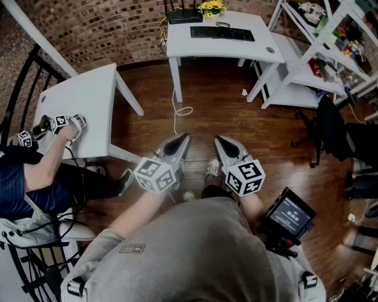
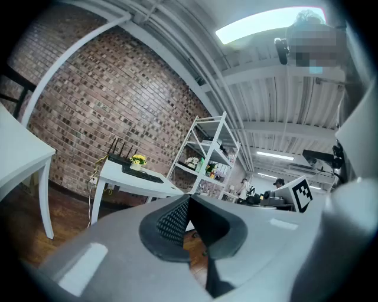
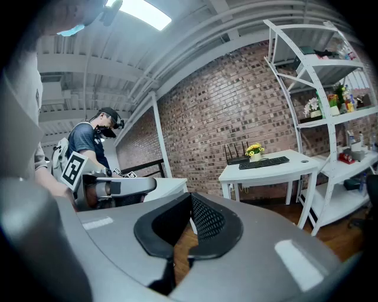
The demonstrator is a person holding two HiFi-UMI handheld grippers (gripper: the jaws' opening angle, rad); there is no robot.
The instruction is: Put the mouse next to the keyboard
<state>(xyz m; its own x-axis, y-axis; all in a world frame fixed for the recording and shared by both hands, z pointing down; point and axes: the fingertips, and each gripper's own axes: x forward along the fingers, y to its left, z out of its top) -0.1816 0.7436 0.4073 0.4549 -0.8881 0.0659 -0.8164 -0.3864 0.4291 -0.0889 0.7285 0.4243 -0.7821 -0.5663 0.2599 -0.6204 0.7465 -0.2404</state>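
**A:** Nearest the lens is the wearer's grey shirt [image 1: 195,248]. Just past it are the left gripper [image 1: 183,138] and the right gripper [image 1: 218,140], held side by side over the wooden floor [image 1: 218,100]. What are the jaws doing?

**B:** Each gripper view shows its ribbed pads pressed together at the tips with nothing between them. Both are clenched and empty.

**A:** And the mouse?

**B:** The mouse [image 1: 222,24] sits on the white desk [image 1: 260,52] at the far side of the room, well apart from both grippers. It lies just behind the keyboard [image 1: 222,33], towards the wall, close to the router [image 1: 185,16] and the yellow flowers [image 1: 211,7].

**A:** How would it likely handle?

**B:** It is probably light, with a hard, rounded, smooth shell, so pads could slide off the domed top. The safer hold looks like a pinch across its two long flanks, low near the base, with the jaws opened before they come down. It is too small here to tell whether a cable trails from it, and a cable would drag.

**A:** Any risk?

**B:** A skewed pinch may squirt it sideways or nudge the keyboard.
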